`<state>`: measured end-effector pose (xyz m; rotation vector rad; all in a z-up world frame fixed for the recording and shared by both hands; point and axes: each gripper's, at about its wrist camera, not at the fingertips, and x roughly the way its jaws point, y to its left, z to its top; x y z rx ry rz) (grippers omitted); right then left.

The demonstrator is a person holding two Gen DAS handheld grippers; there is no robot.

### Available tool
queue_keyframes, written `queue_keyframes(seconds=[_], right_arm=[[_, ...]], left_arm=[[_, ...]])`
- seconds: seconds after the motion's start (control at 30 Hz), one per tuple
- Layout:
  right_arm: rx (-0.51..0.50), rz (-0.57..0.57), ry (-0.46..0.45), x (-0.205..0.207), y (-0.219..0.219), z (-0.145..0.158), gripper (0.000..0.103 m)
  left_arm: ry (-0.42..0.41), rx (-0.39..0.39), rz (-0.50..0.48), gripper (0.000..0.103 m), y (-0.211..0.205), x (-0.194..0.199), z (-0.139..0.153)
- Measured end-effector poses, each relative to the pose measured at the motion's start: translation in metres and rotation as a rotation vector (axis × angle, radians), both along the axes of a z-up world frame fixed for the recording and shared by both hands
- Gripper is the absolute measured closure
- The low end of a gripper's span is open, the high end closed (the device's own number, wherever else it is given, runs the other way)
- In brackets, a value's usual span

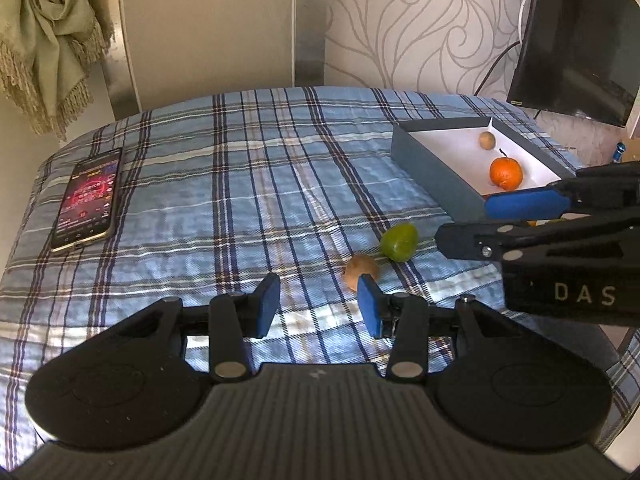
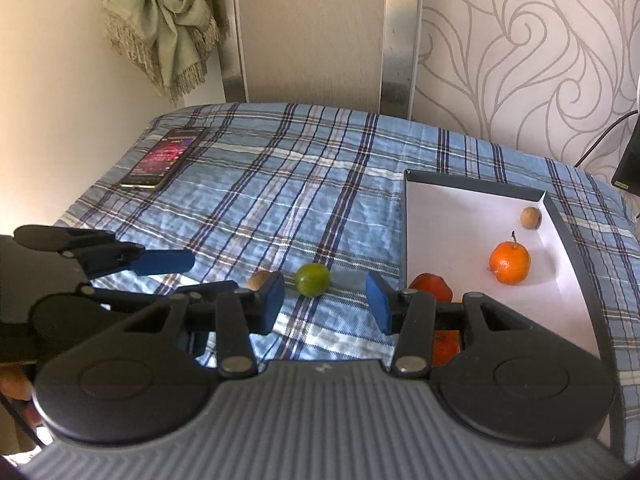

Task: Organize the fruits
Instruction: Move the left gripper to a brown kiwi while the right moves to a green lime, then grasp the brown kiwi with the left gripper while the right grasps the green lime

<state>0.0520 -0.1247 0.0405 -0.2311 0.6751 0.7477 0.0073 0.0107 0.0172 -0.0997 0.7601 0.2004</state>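
Left wrist view: left claw [image 1: 319, 305] spread, nothing between its blue pads, hovering over the plaid-covered tabletop [image 1: 224, 208]. Brown kiwi [image 1: 361, 271] just beyond the right-hand pad and partly hidden by it, so slightly off the claw's centre line, toward the box side. Green lime [image 1: 399, 242] just beside the kiwi, farther on and nearer the box [image 1: 436, 178], which sits toward the far right corner and holds an orange [image 1: 505, 174] and a second small brown fruit [image 1: 487, 140]. Right claw [image 1: 496, 220] entering from the right edge, spread and empty, tips close to the lime. Phone [image 1: 89, 200] near the left edge, well apart from the fruit. Right wrist view: right claw [image 2: 325, 303] spread, empty, with the lime [image 2: 313, 279] lying just ahead between the lines of its two pads, long axis roughly across the opening. Kiwi [image 2: 259, 279] peeking out behind the left-hand pad, outside the gap. Left claw [image 2: 176, 276] reaching in from the left edge, tips near the kiwi. Judged pairing: left claw nearer the kiwi, right claw nearer the lime, both fruits still on the cloth.
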Motion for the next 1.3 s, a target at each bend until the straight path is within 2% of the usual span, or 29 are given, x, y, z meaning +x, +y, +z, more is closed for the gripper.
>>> queue_keyframes(seconds=[0.63, 1.03, 1.3], right_arm=[[-0.013, -0.015, 0.016, 0.01, 0.001, -0.004, 0.055], [-0.031, -0.02, 0.018, 0.012, 0.002, -0.006, 0.055], [-0.046, -0.004, 0.054, 0.018, 0.015, -0.015, 0.055]], left_arm=[[0.002, -0.024, -0.084, 0.057, -0.01, 0.024, -0.009], [0.027, -0.063, -0.085, 0.076, -0.004, 0.031, -0.019], [0.029, -0.033, -0.057, 0.076, 0.005, 0.023, -0.017]])
